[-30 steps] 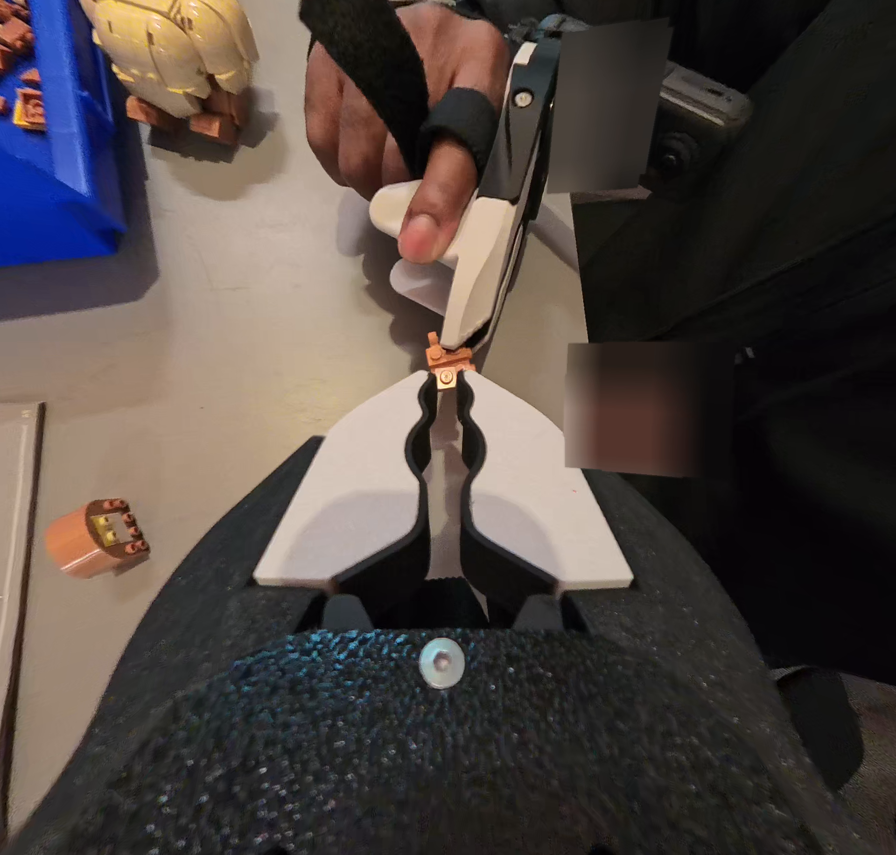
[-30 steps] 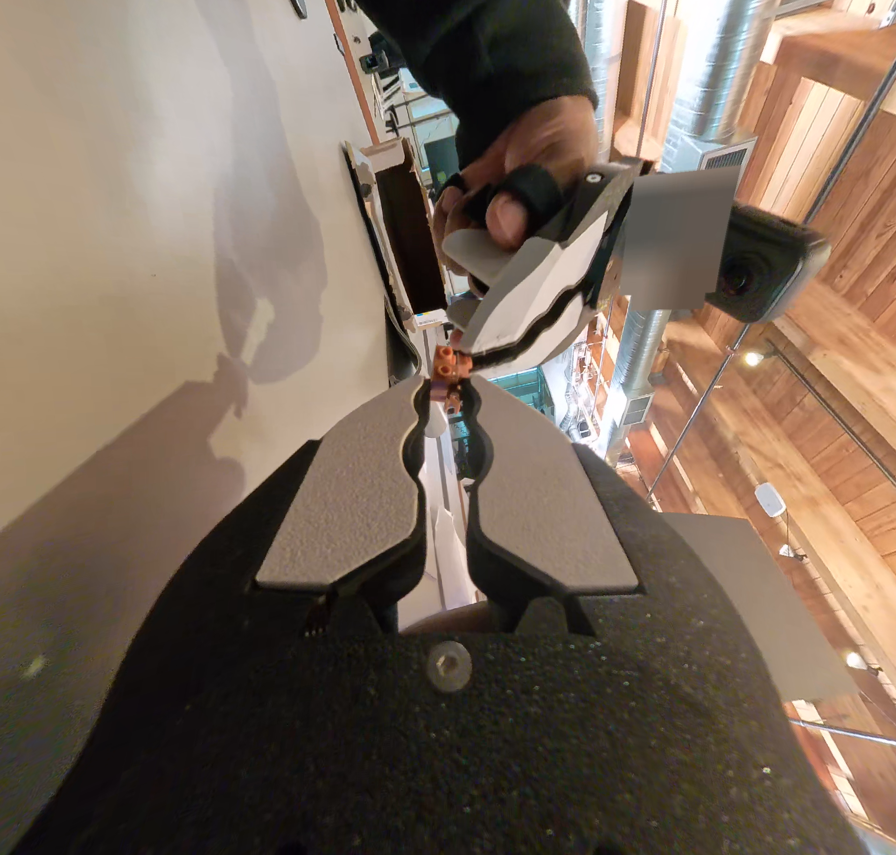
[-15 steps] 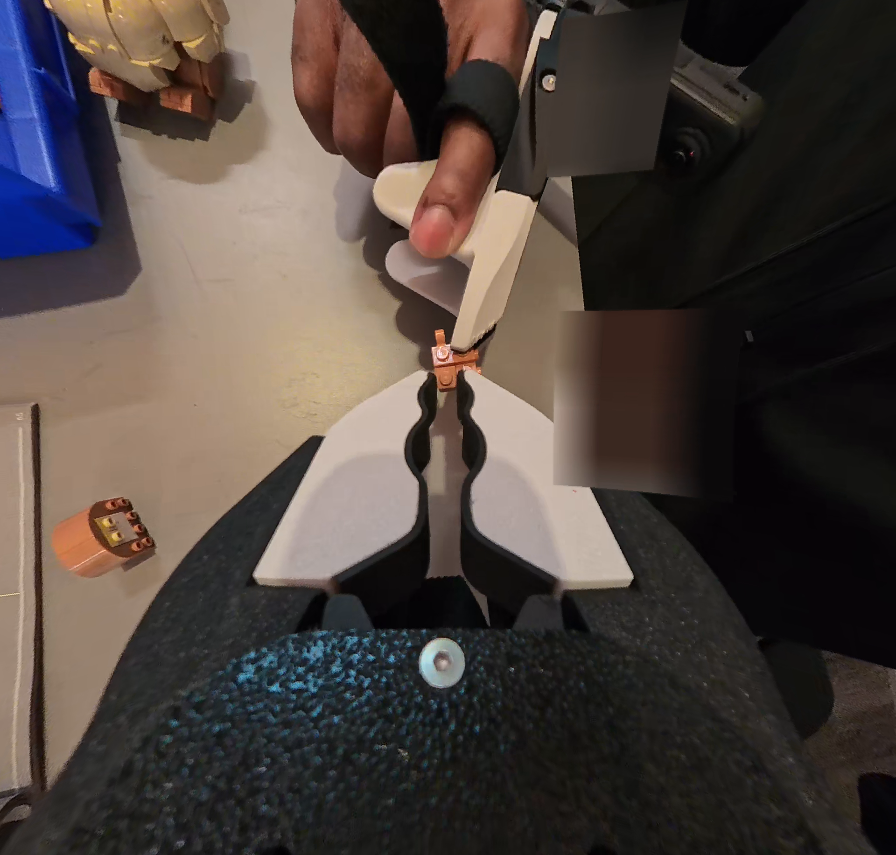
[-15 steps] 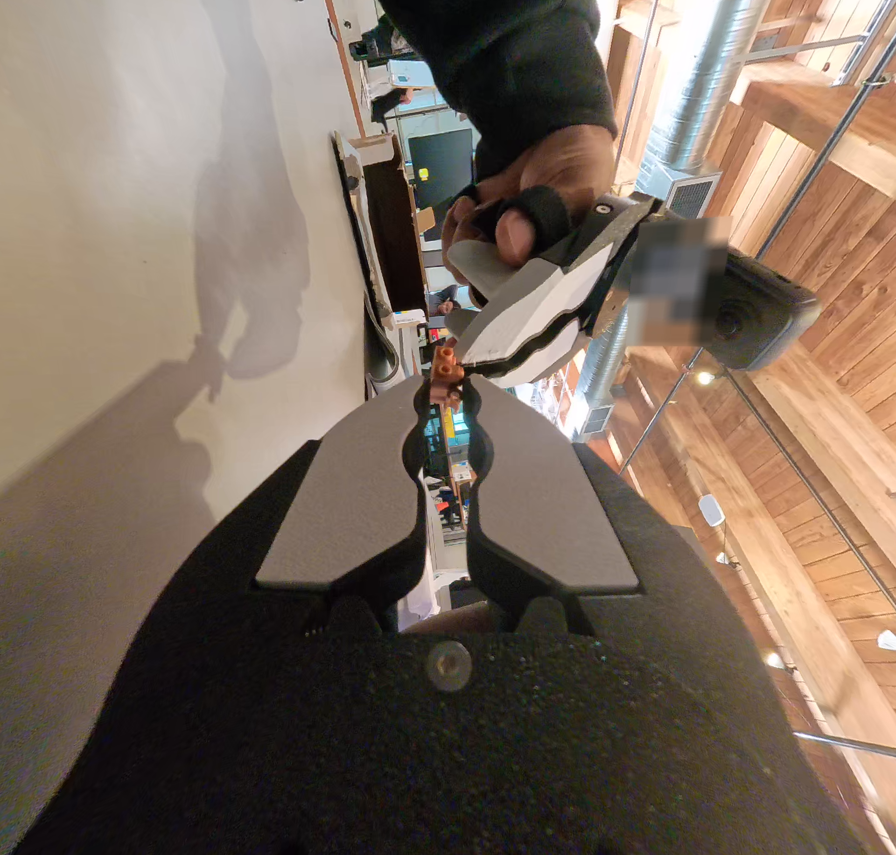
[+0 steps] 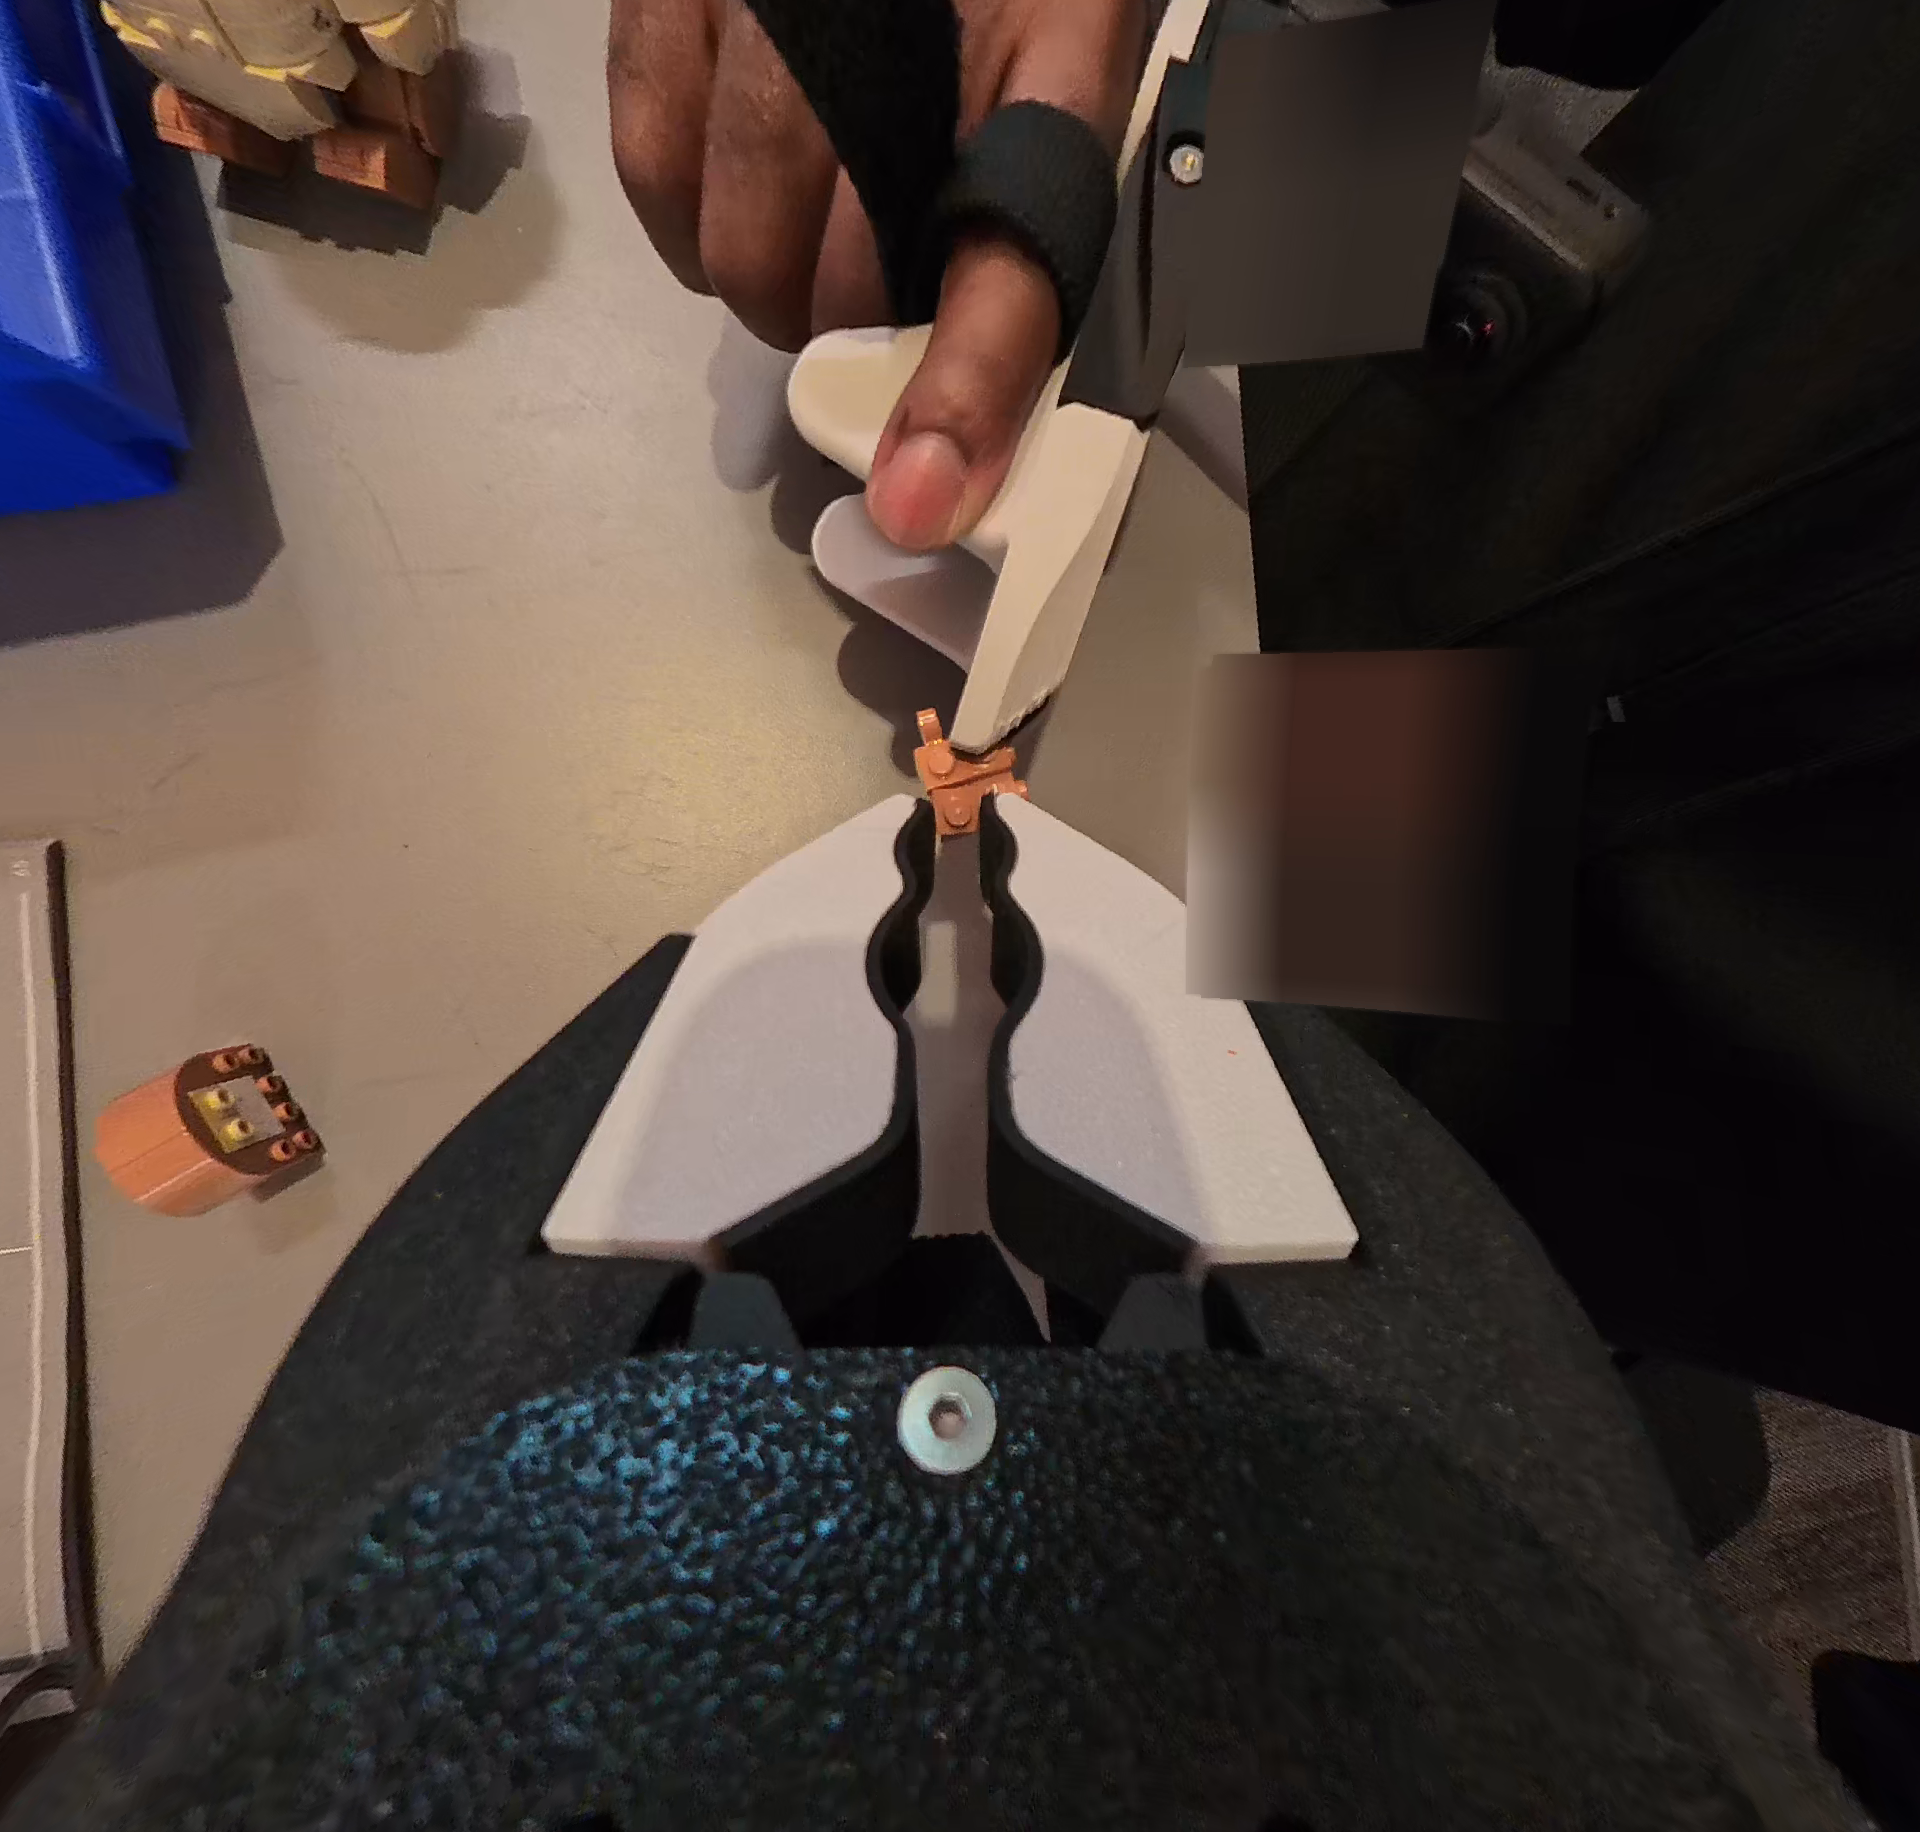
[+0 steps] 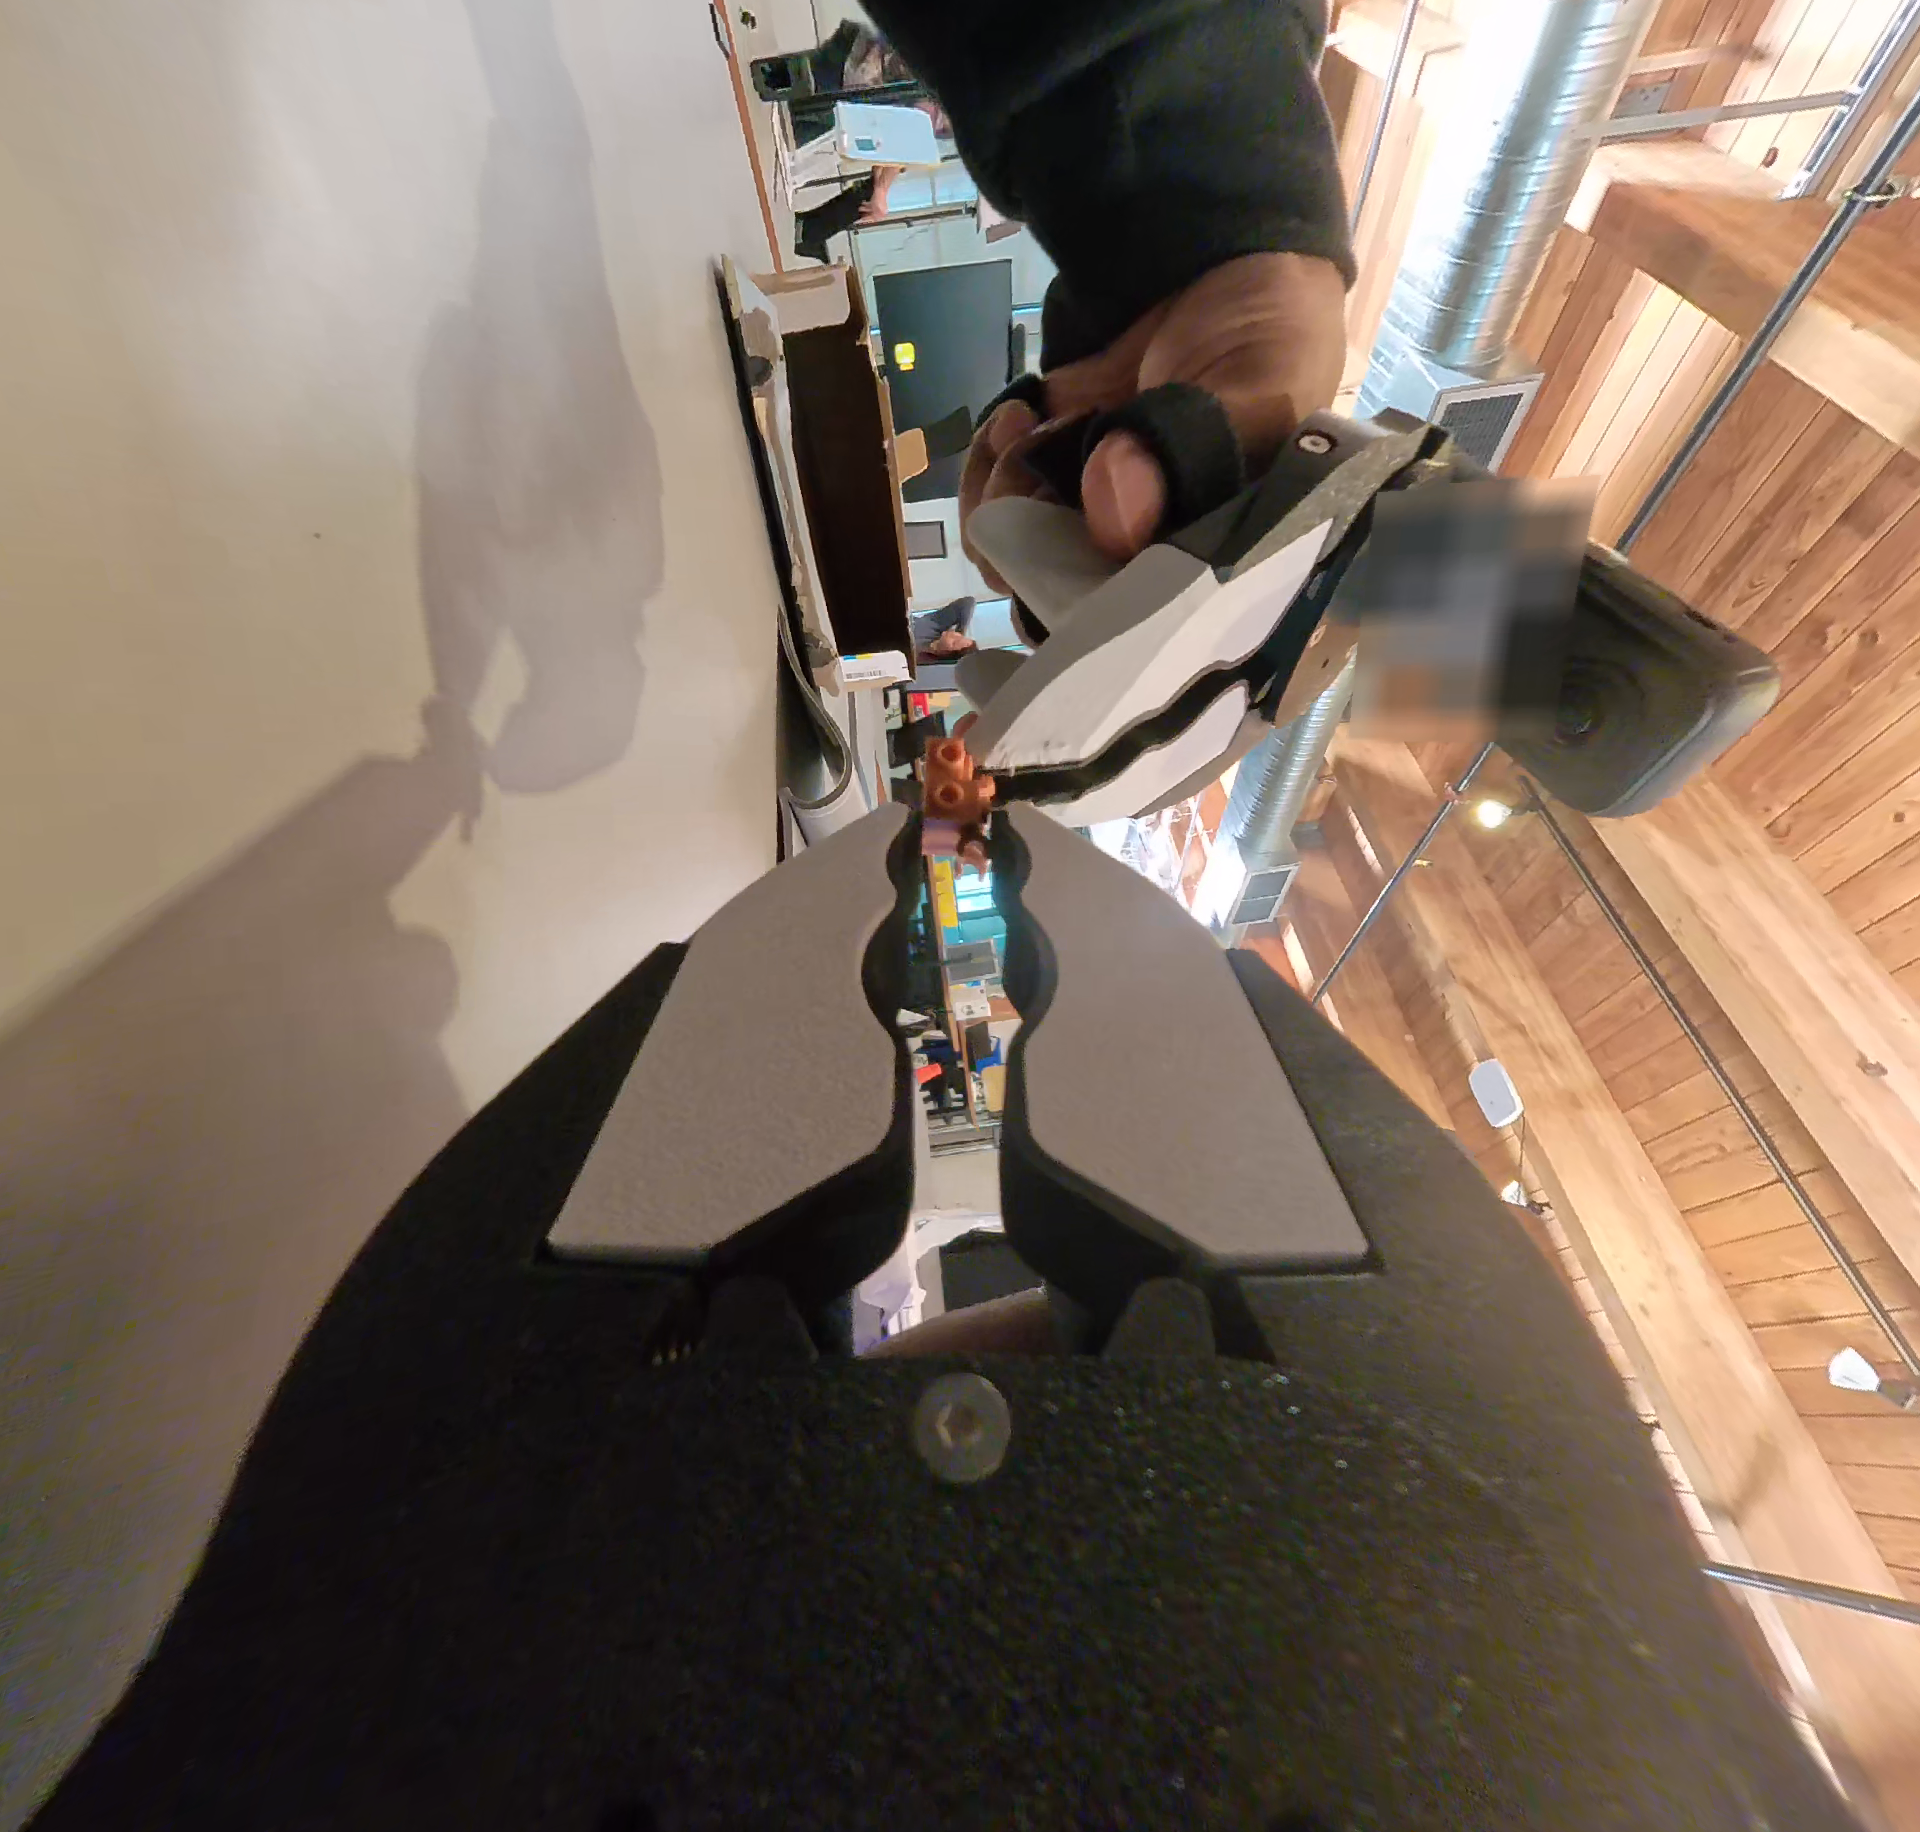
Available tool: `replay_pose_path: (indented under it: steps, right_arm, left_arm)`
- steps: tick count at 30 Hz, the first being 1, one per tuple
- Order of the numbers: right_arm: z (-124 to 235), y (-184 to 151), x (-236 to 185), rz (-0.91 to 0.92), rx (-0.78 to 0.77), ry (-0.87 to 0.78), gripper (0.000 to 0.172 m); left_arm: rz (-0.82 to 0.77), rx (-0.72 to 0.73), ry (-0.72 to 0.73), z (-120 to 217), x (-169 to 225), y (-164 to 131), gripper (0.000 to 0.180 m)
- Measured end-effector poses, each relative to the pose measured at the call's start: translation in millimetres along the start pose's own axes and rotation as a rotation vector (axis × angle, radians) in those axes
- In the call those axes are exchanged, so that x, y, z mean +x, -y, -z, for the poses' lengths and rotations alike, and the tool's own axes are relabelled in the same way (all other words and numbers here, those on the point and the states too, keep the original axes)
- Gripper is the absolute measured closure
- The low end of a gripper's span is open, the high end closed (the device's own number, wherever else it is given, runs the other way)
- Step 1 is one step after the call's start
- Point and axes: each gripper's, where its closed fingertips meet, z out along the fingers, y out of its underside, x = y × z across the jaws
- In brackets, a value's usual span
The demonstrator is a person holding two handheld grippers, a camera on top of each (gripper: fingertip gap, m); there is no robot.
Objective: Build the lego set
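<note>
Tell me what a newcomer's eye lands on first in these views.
First, the tiny orange brick assembly at the centre of the left wrist view, pinched at the tips of the left claw while the right claw grips its upper end. Next, the cream brick-built model at top left beside a blue bin, and a small brown brick piece at lower left.

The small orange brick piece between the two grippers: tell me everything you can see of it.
The small orange brick piece looks like glossy plastic, built of tiny studded plates joined at an angle, with a thin tab sticking up at one end. It is held in the air above the pale table. The left gripper pinches its lower plate between its fingertips; the right gripper comes down onto its upper part. The right wrist view shows two round studs.
</note>
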Motion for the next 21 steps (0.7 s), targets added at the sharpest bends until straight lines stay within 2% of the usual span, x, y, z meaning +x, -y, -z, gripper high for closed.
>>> replay_pose_path:
  steps: [21]
  right_arm:
    - [-2.3, -1.5, 0.8, 0.049, -0.024, -0.021, 0.16]
  left_arm:
    - [0.099, -0.012, 0.037, 1.3, -2.0, 1.3, 0.166]
